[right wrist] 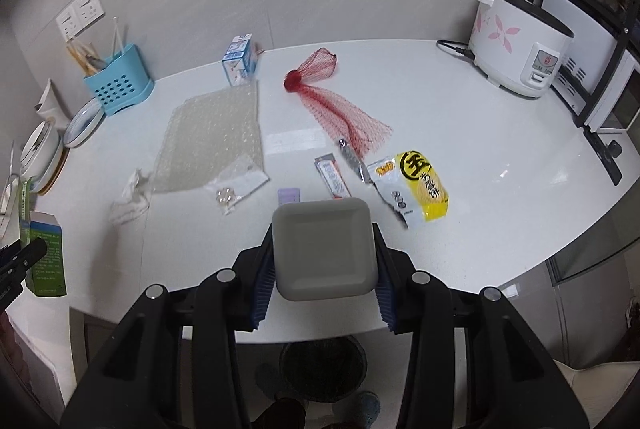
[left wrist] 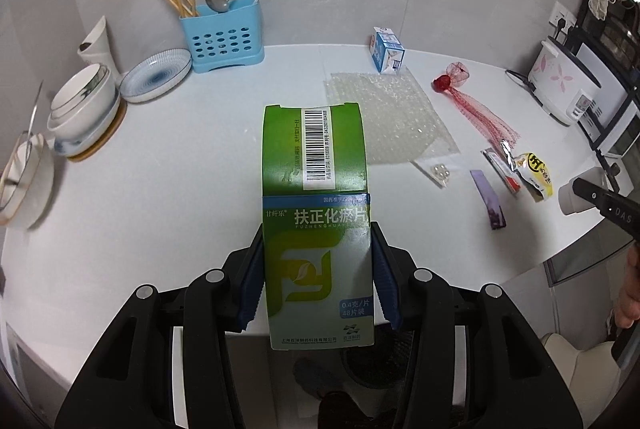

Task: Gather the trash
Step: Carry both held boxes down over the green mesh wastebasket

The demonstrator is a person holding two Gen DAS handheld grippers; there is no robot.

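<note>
The left gripper pinches a green medicine box (its top flap open) above the near edge of the white counter. The right gripper clamps a grey square container. Bubble wrap, red mesh netting and a yellow snack packet lie farther back

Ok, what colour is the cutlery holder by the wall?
Light blue cutlery holder with round holes; clearest in the left wrist view.
</note>
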